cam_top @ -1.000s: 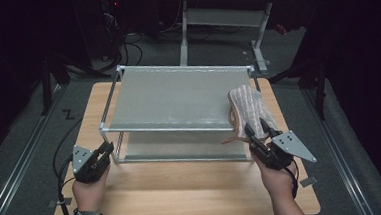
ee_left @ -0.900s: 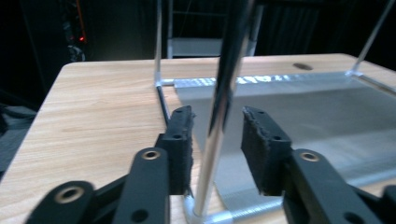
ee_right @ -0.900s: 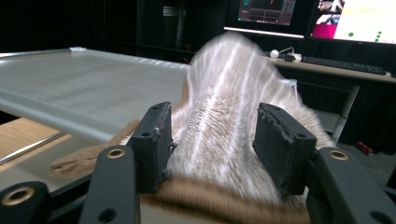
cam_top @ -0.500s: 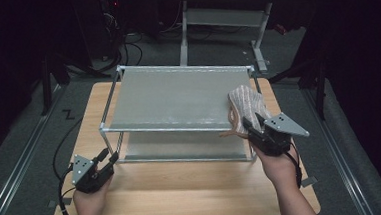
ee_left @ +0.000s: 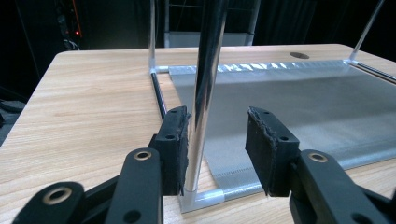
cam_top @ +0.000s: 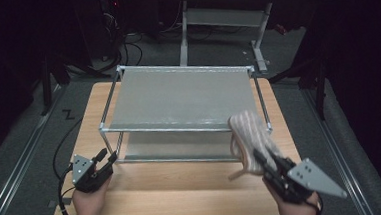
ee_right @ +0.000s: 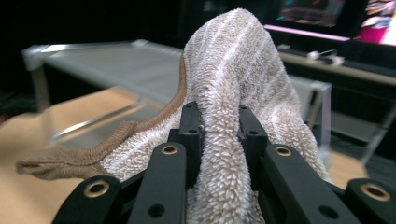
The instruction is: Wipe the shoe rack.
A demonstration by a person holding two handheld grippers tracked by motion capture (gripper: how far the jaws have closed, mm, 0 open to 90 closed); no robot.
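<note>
High view: wooden table (cam_top: pixel 183 183), dark room, metal rack (cam_top: pixel 180 95). Right gripper (cam_top: pixel 268 164) just clamped the striped towel (cam_top: pixel 247 134); left gripper (cam_top: pixel 104 157) jaws parted, straddling rack post (ee_left: pixel 205 93).

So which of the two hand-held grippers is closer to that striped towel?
The right hand-held gripper: its jaws have just closed on the striped towel, pinching a fold. The left hand-held gripper sits across the table, its open jaws straddling the metal rack's front corner post.

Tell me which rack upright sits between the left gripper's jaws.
The front-left upright of the rack, at the corner nearest the left gripper. It stands between the open jaws, against one pad; the other three uprights stand clear of both grippers.
</note>
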